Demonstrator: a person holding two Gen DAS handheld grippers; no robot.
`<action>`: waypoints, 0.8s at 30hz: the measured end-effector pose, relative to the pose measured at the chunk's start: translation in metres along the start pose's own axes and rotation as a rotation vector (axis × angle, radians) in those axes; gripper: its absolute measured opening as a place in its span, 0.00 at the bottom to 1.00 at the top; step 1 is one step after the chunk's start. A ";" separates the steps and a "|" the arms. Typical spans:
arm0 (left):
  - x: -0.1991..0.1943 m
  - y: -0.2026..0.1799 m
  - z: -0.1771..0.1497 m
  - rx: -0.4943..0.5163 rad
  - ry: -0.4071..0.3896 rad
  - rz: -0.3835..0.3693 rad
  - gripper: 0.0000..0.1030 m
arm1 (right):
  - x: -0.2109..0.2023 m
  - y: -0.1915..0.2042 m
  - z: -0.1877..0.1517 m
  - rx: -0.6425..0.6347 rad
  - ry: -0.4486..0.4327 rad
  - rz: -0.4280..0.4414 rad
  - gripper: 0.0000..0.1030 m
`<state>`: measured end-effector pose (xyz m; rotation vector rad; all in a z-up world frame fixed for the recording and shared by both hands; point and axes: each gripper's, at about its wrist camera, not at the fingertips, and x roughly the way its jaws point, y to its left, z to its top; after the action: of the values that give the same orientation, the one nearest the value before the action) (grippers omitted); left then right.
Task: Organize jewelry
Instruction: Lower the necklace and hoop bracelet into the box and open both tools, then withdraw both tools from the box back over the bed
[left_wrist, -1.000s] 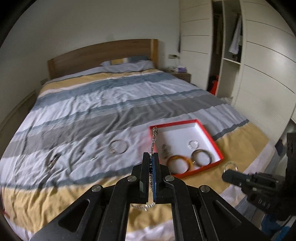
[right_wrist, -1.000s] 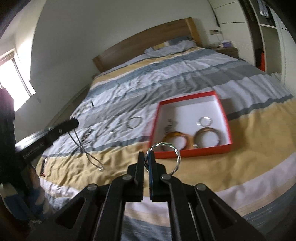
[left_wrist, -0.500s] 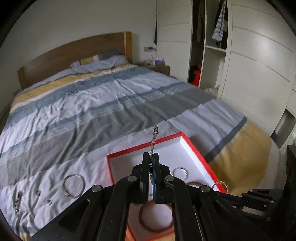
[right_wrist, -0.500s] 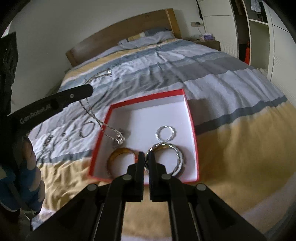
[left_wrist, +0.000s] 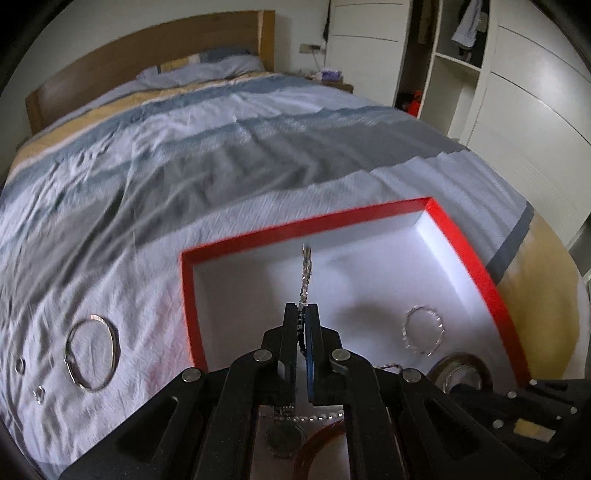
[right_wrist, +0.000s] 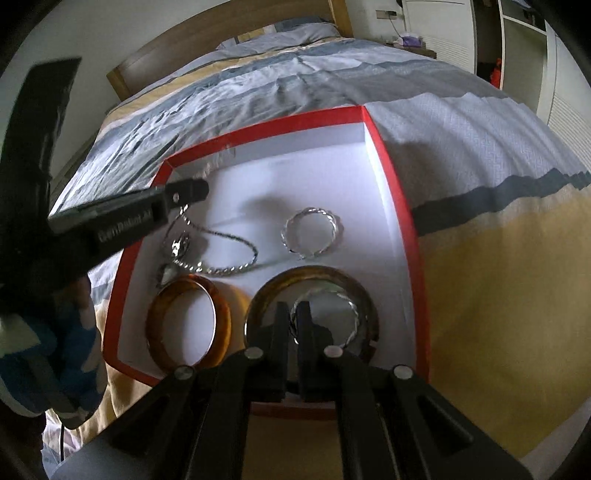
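A wrinkled, striped quilt covered the bed. On it sat a shallow red-rimmed box with a smooth white floor, holding two glossy amber bangles. The left tool pinched a silver chain over the box; the right tool gripped a twisted silver bangle inside it.

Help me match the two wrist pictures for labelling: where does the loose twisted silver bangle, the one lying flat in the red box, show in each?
Left wrist view: the twisted silver bangle lies right of centre on the white floor, near the right wall of the red box.
Right wrist view: it lies at centre, above the dark brown bangle.
Shared landmark: the box's red rim.
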<state>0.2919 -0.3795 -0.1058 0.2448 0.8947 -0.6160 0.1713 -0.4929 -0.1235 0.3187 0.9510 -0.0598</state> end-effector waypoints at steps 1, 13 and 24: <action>0.001 0.001 -0.002 -0.005 0.009 0.002 0.10 | 0.000 0.000 -0.001 -0.002 0.001 -0.004 0.05; -0.041 0.007 -0.012 -0.017 -0.004 0.029 0.36 | -0.023 0.001 -0.004 0.027 -0.018 -0.016 0.24; -0.141 0.003 -0.037 -0.042 -0.064 0.084 0.51 | -0.100 0.010 -0.024 0.056 -0.096 -0.010 0.24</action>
<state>0.2035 -0.3039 -0.0172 0.2227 0.8307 -0.5235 0.0964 -0.4853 -0.0532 0.3603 0.8572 -0.1098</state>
